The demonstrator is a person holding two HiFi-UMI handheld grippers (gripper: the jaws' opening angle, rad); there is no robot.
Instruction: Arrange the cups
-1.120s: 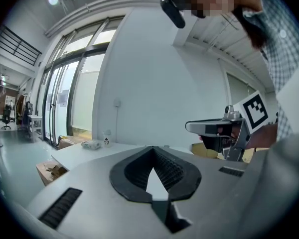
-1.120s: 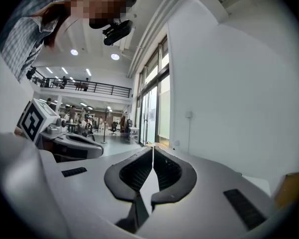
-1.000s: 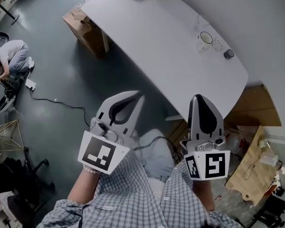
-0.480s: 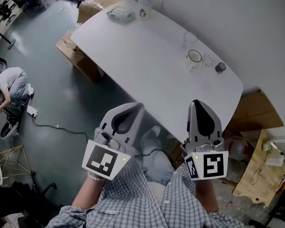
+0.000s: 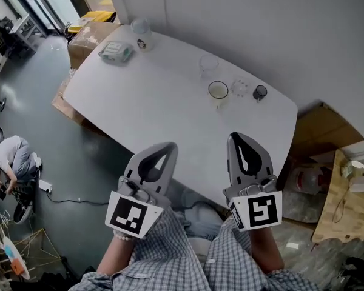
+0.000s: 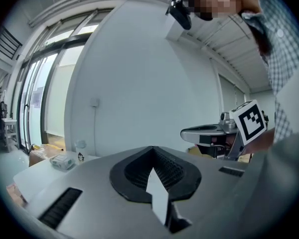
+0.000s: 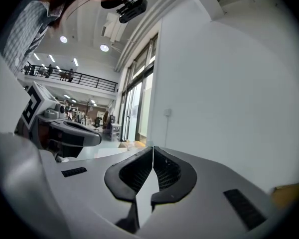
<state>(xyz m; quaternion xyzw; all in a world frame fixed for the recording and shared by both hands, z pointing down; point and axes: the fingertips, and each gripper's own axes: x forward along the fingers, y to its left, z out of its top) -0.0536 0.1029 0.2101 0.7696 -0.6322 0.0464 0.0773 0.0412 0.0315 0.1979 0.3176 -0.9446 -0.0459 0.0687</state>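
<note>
On the white table (image 5: 151, 102), along its far right side, stand a clear glass (image 5: 208, 64), a cream mug (image 5: 218, 91), a small clear glass (image 5: 238, 88) and a small dark cup (image 5: 259, 92). Another cup with a printed figure (image 5: 141, 32) stands at the far left corner. My left gripper (image 5: 168, 146) and right gripper (image 5: 236, 136) are held side by side over the table's near edge, well short of the cups. Both are shut and hold nothing. In the left gripper view the shut tips (image 6: 152, 149) point at the wall, and the right gripper view's tips (image 7: 153, 148) do the same.
A wrapped packet (image 5: 116, 53) lies near the printed cup. Cardboard boxes (image 5: 88, 34) stand past the table's left end, and a brown box (image 5: 320, 132) is at its right. A person (image 5: 11, 159) crouches on the floor far left.
The head view has swung so the whole table now lies ahead. Both grippers have come forward to its near edge, still shut.
</note>
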